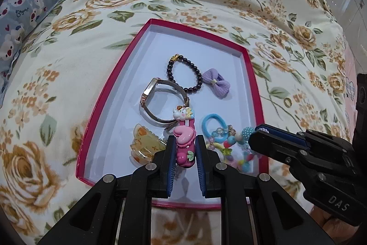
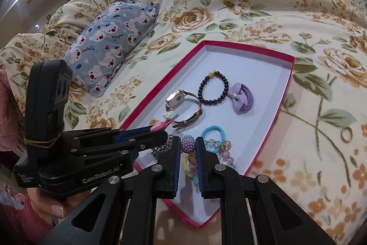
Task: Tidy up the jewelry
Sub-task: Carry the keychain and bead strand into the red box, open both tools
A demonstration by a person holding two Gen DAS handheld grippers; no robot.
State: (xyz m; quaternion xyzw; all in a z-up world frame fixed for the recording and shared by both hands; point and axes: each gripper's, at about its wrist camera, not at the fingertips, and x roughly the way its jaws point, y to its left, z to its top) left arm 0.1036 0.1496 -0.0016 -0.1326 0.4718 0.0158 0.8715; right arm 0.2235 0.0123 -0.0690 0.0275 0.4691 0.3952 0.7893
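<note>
- We record a shallow rectangular box with pink-red walls and a white floor [image 1: 252, 93], lying on a cream bedspread printed with tan roses and green leaves [image 1: 68, 88].
- Left gripper [image 1: 185, 141]: its blue-padded fingers [image 1: 170, 167] are clenched on a long pink plastic hair clip with a heart and a pastel cloud charm at its tip [image 1: 183, 144]. The clip points up the frame, over the near half of the box.
- Right gripper [image 2: 185, 144]: jaws pinched on a purple beaded ball [image 2: 188, 144] that belongs to a multicoloured bead bracelet [image 2: 191, 164] — the rest of that bracelet lies on the box floor under the fingers.
- Inside the box, far half: a black bead bracelet with a gold charm [image 1: 183, 72], and just beside it, to its right, a lilac fabric bow hair tie [image 1: 216, 83].
- Middle: a gold-toned wristwatch with a metal band [image 1: 160, 102], resting on its edge.
- Near half: a translucent amber claw clip [image 1: 144, 146] on the left, a light blue elastic hair tie [image 1: 214, 125] on the right, touching the multicoloured beads.
- Outside the box, on the bedspread to its right: a small gold ring [image 2: 346, 133] — well apart from the other pieces.
- A blue pillow with a bear print [image 2: 110, 43] lies beyond the box on the left.
</note>
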